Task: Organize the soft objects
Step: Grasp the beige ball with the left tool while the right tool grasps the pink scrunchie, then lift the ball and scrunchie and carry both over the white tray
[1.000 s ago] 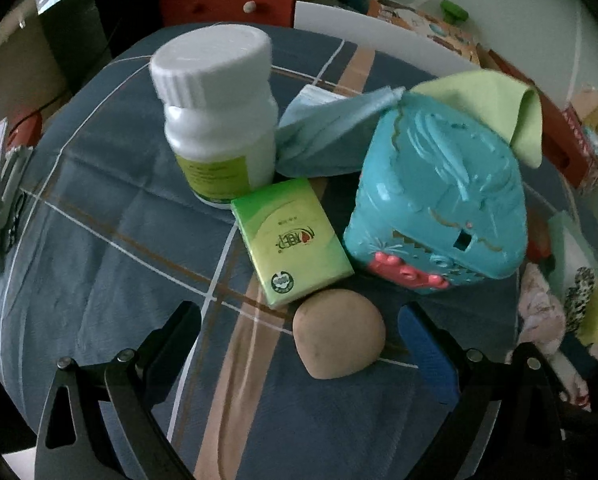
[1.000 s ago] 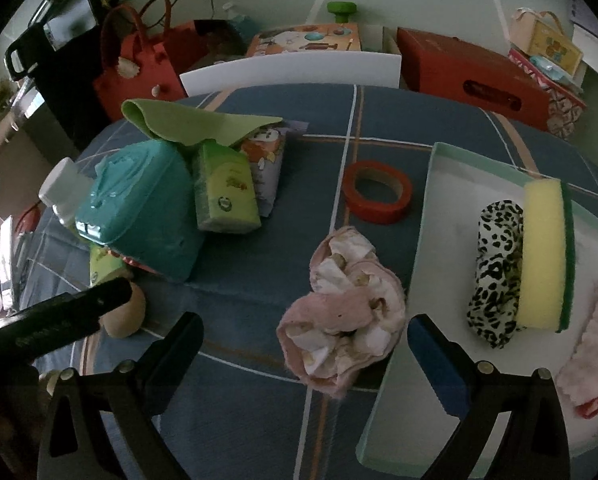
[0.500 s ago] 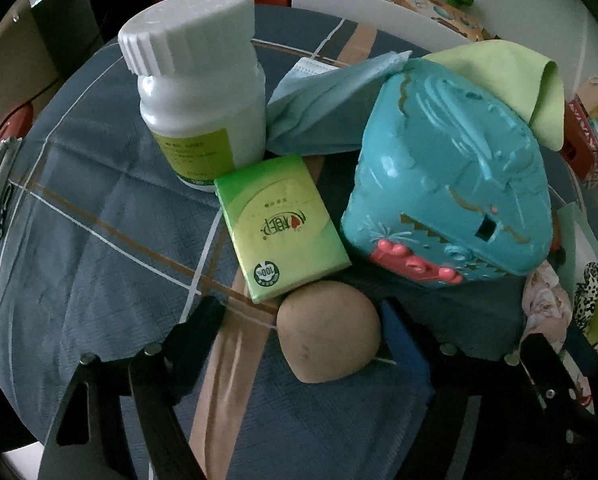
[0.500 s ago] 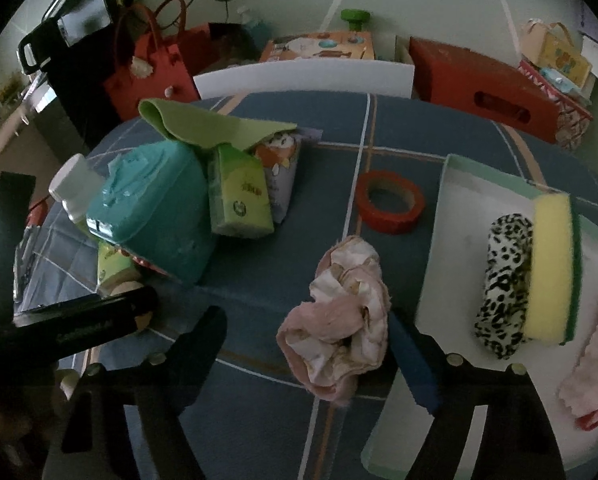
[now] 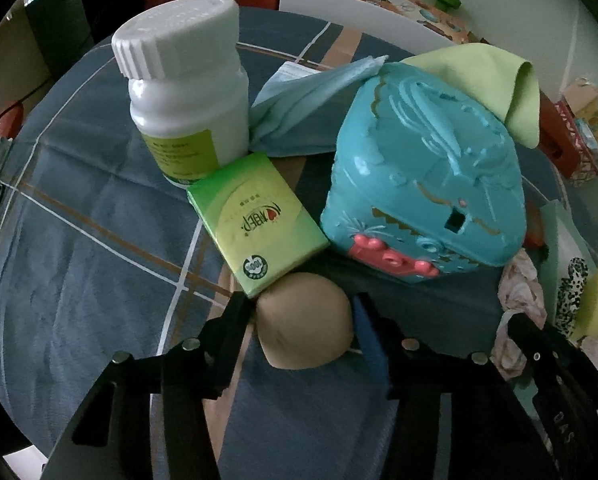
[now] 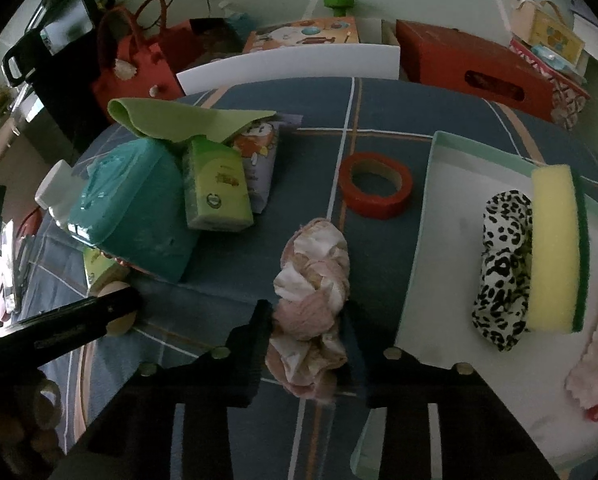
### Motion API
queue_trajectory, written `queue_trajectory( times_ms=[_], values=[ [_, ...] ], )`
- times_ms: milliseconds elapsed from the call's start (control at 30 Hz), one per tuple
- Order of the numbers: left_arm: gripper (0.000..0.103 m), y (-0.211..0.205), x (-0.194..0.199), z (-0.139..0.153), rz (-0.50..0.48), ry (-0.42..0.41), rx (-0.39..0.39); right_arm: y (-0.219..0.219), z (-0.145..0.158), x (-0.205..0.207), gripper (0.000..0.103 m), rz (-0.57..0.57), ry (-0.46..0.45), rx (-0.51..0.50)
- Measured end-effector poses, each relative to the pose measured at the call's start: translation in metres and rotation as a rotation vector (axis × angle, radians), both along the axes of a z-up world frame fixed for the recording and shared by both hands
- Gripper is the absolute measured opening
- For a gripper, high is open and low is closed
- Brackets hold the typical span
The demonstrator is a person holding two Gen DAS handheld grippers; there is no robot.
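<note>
Jaws closing: our left gripper [image 5: 303, 316] pinches the tan sponge ball [image 5: 305, 320], our right gripper [image 6: 305, 320] the pink scrunchie [image 6: 311, 304]; either probably slips if lifted early

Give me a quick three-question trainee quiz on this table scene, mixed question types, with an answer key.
1. True or false: the yellow sponge lies in the tray.
2. Which item sits between the left gripper fingers? A) white bottle B) tan soft ball C) red tape roll
3. Fill in: the right gripper is closing around the pink ____.

Key: 1 true; 2 B; 3 scrunchie.
</note>
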State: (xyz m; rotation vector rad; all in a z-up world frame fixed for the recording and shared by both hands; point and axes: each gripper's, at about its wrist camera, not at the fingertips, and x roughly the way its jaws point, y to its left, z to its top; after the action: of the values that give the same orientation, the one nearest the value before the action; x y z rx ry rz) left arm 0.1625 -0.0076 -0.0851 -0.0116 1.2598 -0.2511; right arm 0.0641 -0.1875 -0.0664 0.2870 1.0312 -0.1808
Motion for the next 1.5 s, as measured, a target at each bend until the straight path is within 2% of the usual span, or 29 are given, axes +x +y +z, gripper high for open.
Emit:
queue_trajectory(
  times_ms=[233, 367, 667, 1000, 1500],
  values=[
    [0.049, 0.010, -0.007, 0.002, 0.006, 0.010, -0.038, 0.000, 0.004, -0.002, 0.023, 0.001, -0.014, 0.013],
    [0.048, 0.018, -0.011, 0.002, 0.012, 0.019, -0.066, 0.000, 0.010, -0.004, 0.023, 0.002, -0.033, 0.026],
    [0.048, 0.038, -0.021, 0.016, 0.028, 0.021, -0.181, 0.005, 0.019, -0.009, 0.023, 0.020, -0.060, 0.027],
    [0.048, 0.044, -0.032, 0.037, 0.021, -0.017, -0.208, 0.004, 0.034, -0.017, 0.017, 0.022, -0.106, 0.035],
    [0.048, 0.035, -0.046, 0.064, -0.015, -0.083, -0.247, 0.000, 0.058, -0.031, 0.017, 0.011, -0.181, 0.033]
  ],
)
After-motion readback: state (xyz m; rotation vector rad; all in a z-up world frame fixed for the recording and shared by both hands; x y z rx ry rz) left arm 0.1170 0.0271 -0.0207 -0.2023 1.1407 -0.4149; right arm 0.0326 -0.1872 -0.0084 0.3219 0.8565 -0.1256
